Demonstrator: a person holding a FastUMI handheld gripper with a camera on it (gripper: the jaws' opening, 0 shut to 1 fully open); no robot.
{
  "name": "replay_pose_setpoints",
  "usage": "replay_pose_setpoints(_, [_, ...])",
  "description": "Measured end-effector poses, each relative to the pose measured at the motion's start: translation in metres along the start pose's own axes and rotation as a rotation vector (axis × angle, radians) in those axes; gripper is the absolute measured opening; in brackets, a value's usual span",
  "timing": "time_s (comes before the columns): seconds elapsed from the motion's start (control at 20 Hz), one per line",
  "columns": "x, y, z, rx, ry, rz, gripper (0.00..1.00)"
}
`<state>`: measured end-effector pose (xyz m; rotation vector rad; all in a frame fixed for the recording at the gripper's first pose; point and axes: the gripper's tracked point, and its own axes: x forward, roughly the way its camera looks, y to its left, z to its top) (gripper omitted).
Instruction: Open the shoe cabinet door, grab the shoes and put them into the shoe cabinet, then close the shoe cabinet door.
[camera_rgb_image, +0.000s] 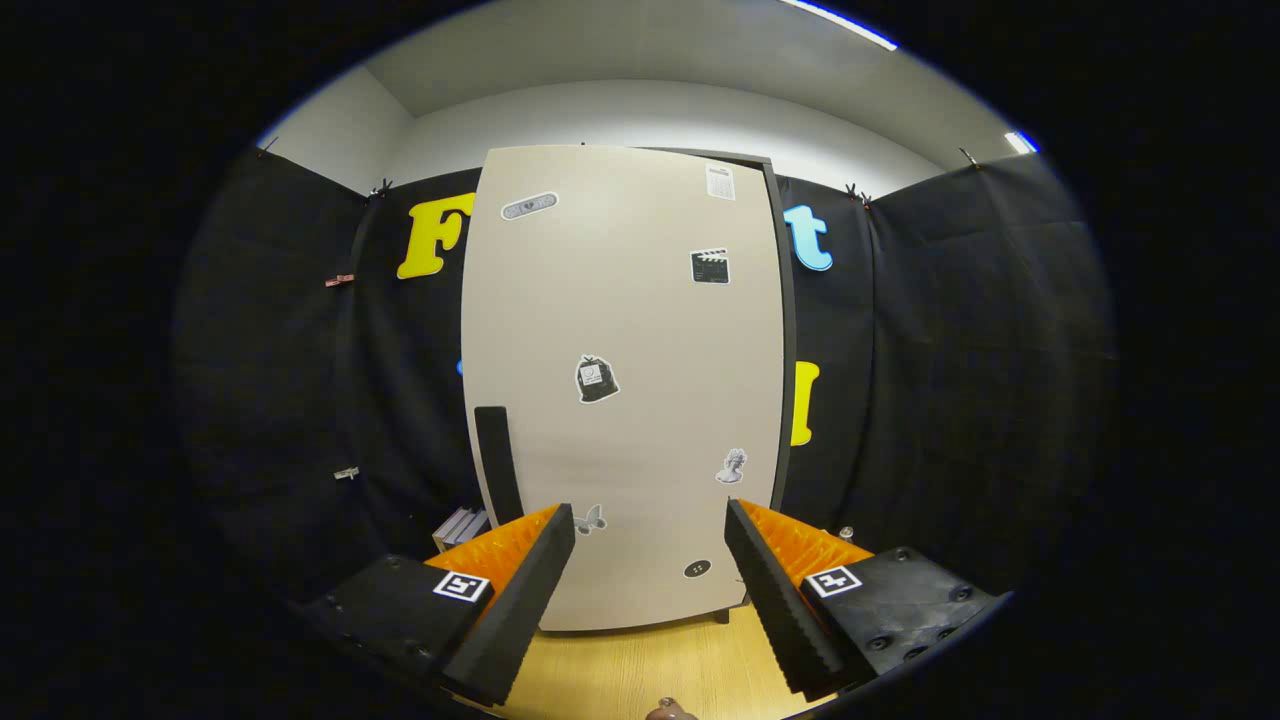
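A tall shoe cabinet stands straight ahead on the wooden floor, its beige door (625, 380) dotted with several small stickers. The door looks nearly closed, with a thin dark strip of the cabinet body (787, 330) showing along its right side. A black vertical handle (497, 462) sits low on the door's left edge, just beyond and above my left finger. My gripper (650, 530) is open, fingers spread wide with nothing between them, a short way in front of the door's lower part. A grey-and-white thing (460, 525), possibly a shoe, peeks out left of the cabinet behind my left finger.
Black cloth walls (950, 380) close in behind and on both sides of the cabinet. Light wooden floor (640, 670) lies between my fingers and the cabinet base. A small metal object (846, 534) sits by the cabinet's lower right.
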<state>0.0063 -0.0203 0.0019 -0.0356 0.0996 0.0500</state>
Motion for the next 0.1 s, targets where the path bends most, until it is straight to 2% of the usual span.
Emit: replay_pose_setpoints(0.1, [-0.0001, 0.0003, 0.0001, 0.002, 0.002, 0.002, 0.99])
